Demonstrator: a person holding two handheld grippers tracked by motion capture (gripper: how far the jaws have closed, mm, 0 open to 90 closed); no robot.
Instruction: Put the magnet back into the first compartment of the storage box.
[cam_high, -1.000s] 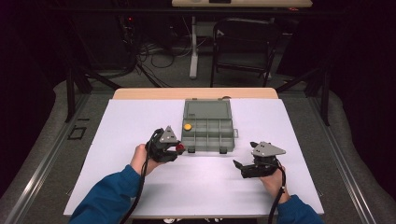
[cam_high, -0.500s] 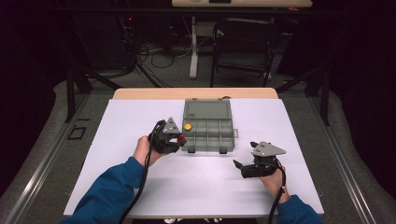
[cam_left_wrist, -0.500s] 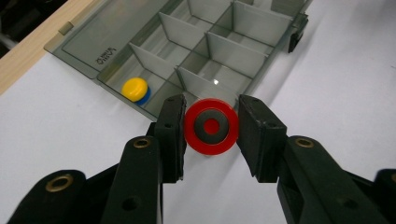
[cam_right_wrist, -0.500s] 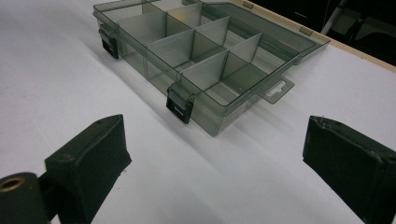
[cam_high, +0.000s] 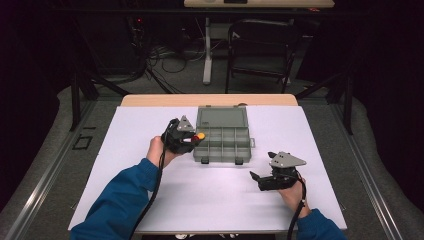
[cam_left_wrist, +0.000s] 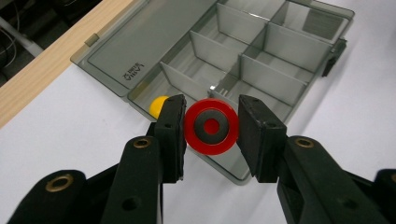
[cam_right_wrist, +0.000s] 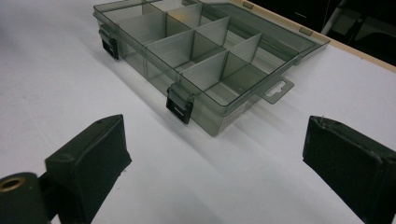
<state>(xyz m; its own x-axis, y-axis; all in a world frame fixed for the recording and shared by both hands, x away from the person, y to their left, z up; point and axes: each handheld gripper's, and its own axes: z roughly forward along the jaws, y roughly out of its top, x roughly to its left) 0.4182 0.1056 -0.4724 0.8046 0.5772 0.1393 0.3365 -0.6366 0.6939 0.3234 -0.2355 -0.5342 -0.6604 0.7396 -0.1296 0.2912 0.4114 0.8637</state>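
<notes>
A grey see-through divider box (cam_high: 222, 136) lies open in the middle of the white table, its lid folded back. My left gripper (cam_left_wrist: 211, 127) is shut on a red ring with a grey and red centre (cam_left_wrist: 211, 126), held just above the box's near left corner. A yellow ball (cam_left_wrist: 159, 105) sits in the compartment behind the left jaw; in the high view the yellow ball (cam_high: 200, 135) shows beside the left gripper (cam_high: 192, 140). My right gripper (cam_high: 256, 178) rests low on the table right of the box, open with nothing between its jaws. The box (cam_right_wrist: 201, 56) lies ahead of it.
The white sheet (cam_high: 150, 195) covers the table, with a wooden strip (cam_high: 210, 100) along the far edge. A chair (cam_high: 260, 50) and cables stand on the floor beyond. Two black latches (cam_right_wrist: 180, 106) sit on the box's front wall.
My left gripper has carried the red ring right and toward the far side, up to the box's left corner. The right gripper has stayed where it was.
</notes>
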